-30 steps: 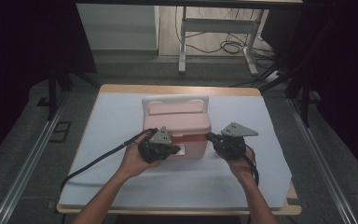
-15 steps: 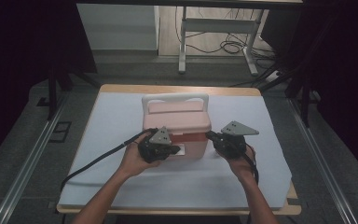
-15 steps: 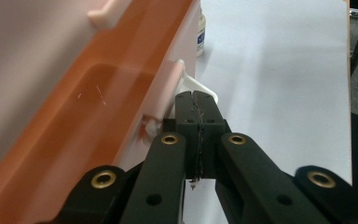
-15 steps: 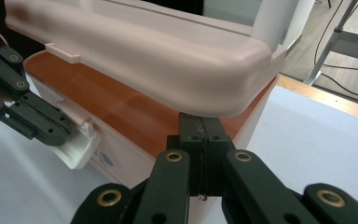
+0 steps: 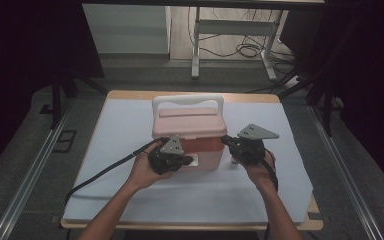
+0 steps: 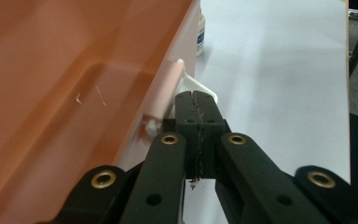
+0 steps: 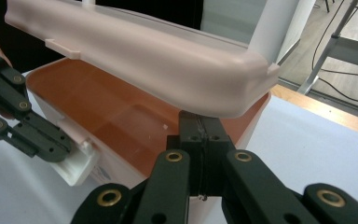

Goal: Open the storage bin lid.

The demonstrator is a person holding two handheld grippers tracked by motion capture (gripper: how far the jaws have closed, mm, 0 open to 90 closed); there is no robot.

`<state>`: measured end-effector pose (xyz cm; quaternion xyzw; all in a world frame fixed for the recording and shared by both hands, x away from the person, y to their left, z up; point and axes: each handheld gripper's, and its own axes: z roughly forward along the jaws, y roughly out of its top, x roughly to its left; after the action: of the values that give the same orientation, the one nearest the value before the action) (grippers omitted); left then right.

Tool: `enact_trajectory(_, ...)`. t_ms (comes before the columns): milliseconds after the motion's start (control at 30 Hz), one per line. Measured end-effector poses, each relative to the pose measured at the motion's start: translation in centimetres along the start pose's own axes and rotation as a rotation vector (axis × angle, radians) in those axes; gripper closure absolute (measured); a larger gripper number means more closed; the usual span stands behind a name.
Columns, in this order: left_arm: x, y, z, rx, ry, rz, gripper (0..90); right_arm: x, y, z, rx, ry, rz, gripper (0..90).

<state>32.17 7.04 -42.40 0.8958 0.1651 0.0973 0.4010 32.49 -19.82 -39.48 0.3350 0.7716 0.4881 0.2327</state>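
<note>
- A pink-lidded cooler box (image 5: pixel 190 135) with a reddish-orange body stands near the middle of the pale-covered table (image 5: pixel 130 200), its white carry handle (image 5: pixel 187 101) raised over the back of the lid (image 7: pixel 135 56).
- In the right gripper view the lid is tilted up at its near edge, leaving a gap above the orange body; the right gripper (image 7: pixel 200 128), jaws pressed together with nothing between them, has its tips under that edge.
- The left gripper (image 6: pixel 196 105), jaws likewise together and holding nothing, rests its tips at the white latch (image 6: pixel 193 86) on the box's front wall; whether it presses the latch or merely touches it cannot be told.
- A small white bottle (image 6: pixel 199 35) stands on the table just beside the box's far corner.
- Judged from here, the lid rides on the narrow jaw tips without being clamped, so it could slip off and drop shut; an uneven lift from one side could also shove the box along the cover toward the bottle.
- Compared with the high view a second earlier, the lid sits higher at the front and more of the orange body shows beneath it; both hands stay in much the same places, and the box has not shifted on the table.
</note>
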Motion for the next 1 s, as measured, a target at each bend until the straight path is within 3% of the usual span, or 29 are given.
enact_trajectory(600, 0.1, 0.0, 0.0, 0.001, -0.013, -0.008, 90.0, -1.4, 2.9, 0.2, -0.010, 0.001, 0.002, 89.9)
enact_trajectory(1000, 0.1, 0.0, -0.1, 0.005, -0.016, -0.007, 90.0, -2.4, 4.7, 1.2, -0.003, -0.009, -0.006, 89.9)
